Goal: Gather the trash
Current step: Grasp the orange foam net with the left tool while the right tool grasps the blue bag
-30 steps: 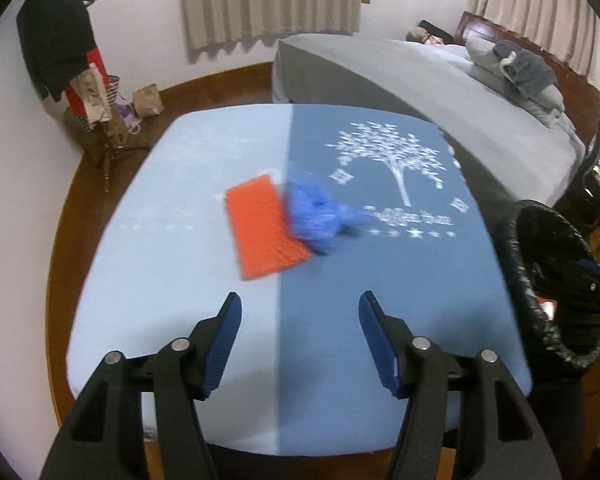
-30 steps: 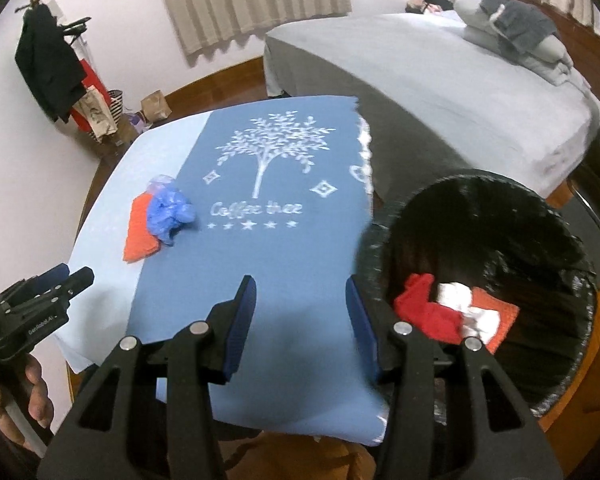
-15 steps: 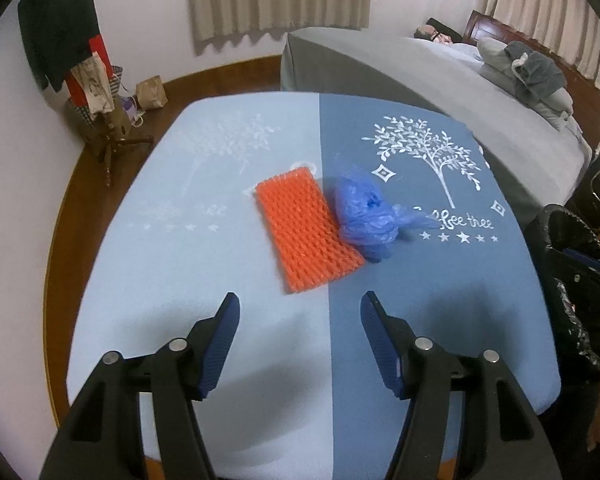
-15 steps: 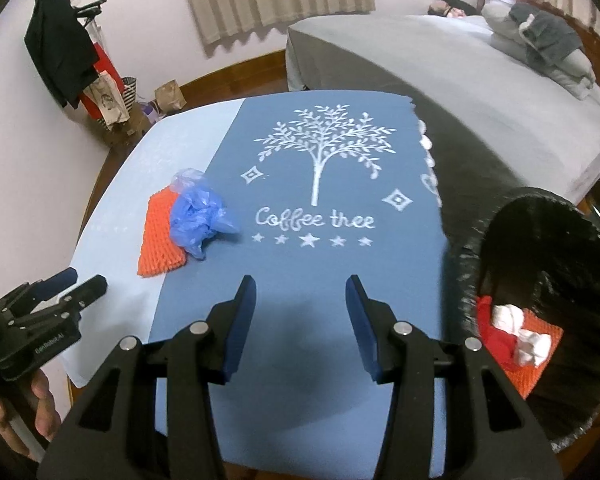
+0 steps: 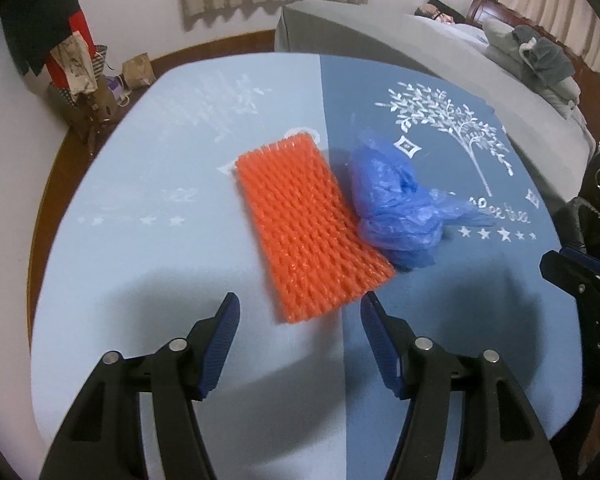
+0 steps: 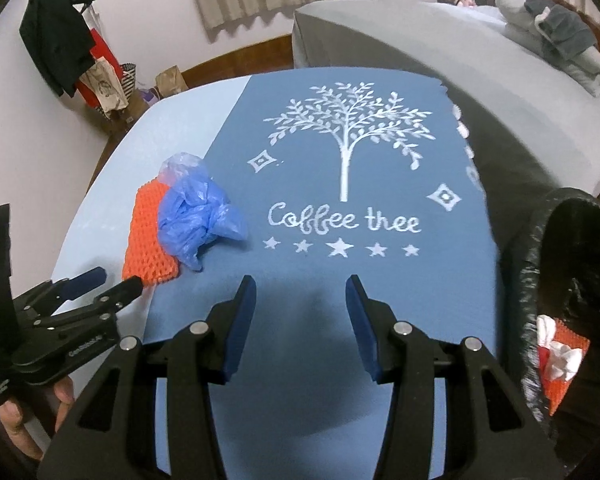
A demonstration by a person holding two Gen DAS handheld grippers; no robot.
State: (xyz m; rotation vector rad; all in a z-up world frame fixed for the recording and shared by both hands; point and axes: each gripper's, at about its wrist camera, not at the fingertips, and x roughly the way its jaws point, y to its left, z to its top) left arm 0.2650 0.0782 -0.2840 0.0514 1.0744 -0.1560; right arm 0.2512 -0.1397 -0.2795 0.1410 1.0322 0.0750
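An orange foam net sleeve (image 5: 308,226) lies flat on the blue tablecloth (image 5: 140,240), with a crumpled blue plastic bag (image 5: 400,208) touching its right side. My left gripper (image 5: 300,310) hangs open just short of the sleeve's near end, nothing between its fingers. In the right wrist view the sleeve (image 6: 146,236) and bag (image 6: 198,216) sit at the left, with the left gripper (image 6: 112,280) close to them. My right gripper (image 6: 302,290) is open over bare dark-blue cloth below the "Coffee tree" print, to the right of the bag. A black-lined bin (image 6: 540,280) stands at the right edge.
The bin holds red, white and orange scraps (image 6: 556,356). A grey bed (image 5: 420,52) lies behind the table. A coat stand with bags (image 5: 76,68) is at the far left by the wall. A hand (image 6: 16,420) holds the left gripper's handle.
Both grippers came down and forward toward the table. The sleeve and bag now loom larger before the left gripper. The bin has slid to the right edge of the right wrist view.
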